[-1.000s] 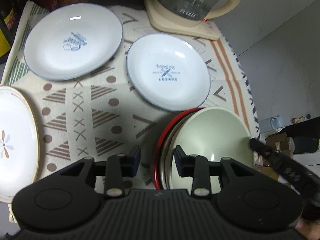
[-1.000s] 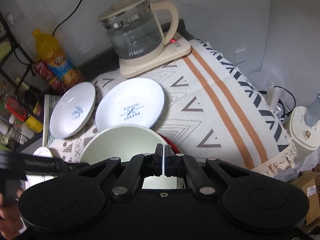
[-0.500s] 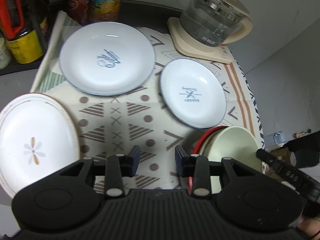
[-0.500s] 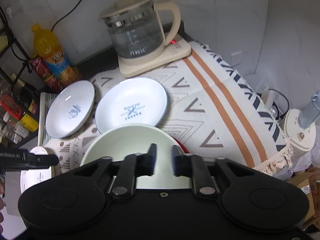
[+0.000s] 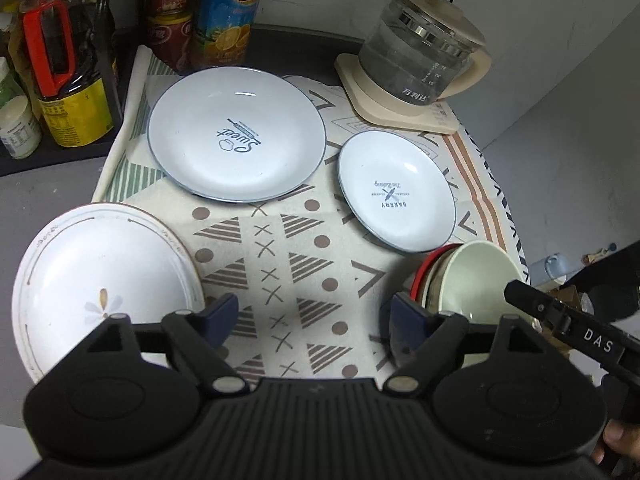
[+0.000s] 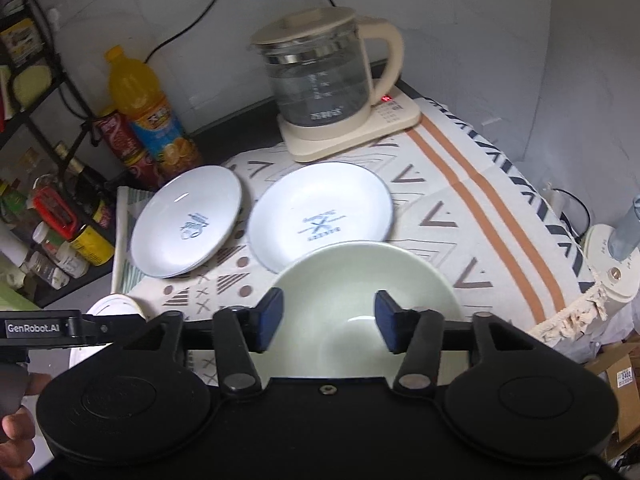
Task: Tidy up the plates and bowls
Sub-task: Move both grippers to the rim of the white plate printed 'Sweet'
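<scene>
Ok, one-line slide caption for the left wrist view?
Open left gripper above the patterned cloth, jaws just widened and empty; three plates and stacked bowls laid out, kettle behind.

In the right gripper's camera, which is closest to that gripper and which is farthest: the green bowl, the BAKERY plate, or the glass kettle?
From the right hand-held gripper, nearest first:
1. Green bowl, right under the open jaws, nothing gripped.
2. BAKERY plate, just behind the bowl, in the middle of the cloth.
3. Glass kettle, at the back by the wall, on its cream base.

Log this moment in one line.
left gripper: open, opening, empty | right gripper: open, opening, over green bowl | bowl nested on stack
</scene>
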Motion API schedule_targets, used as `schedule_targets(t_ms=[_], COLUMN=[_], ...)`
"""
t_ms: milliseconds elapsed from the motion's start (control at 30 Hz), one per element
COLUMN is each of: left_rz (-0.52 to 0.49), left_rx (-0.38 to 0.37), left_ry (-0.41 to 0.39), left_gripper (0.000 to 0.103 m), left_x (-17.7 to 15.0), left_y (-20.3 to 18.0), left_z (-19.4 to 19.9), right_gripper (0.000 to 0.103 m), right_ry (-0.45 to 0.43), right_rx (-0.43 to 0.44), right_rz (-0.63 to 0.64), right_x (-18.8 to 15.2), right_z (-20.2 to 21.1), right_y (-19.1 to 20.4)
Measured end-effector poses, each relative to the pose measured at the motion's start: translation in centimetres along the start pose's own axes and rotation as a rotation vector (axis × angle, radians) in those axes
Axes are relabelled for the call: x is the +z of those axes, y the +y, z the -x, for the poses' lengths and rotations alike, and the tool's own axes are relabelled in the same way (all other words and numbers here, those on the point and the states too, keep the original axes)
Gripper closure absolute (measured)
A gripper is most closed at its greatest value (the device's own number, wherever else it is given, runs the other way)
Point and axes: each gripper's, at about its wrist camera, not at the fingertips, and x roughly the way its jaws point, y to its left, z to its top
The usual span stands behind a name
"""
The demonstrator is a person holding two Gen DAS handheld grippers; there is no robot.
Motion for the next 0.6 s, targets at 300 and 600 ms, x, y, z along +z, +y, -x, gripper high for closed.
schedule_targets(t_ms=[300,600], left_rz=[0.046,0.076], left_rx=[0.001,0.004], left_ry=[-0.007,-0.058], left_gripper=[0.008,0.0], left_x=[-0.4,-0.9], left_y=[2.1,4.2], left_z=[1.4,3.1], right_gripper=[0.0,0.0], right_ry=[0.006,0.007], right_rx=[0.034,0.057], right_rz=[0.037,0.078], right_x=[0.0,0.0], right_z=[0.4,0.2], right_y=[2.7,5.3])
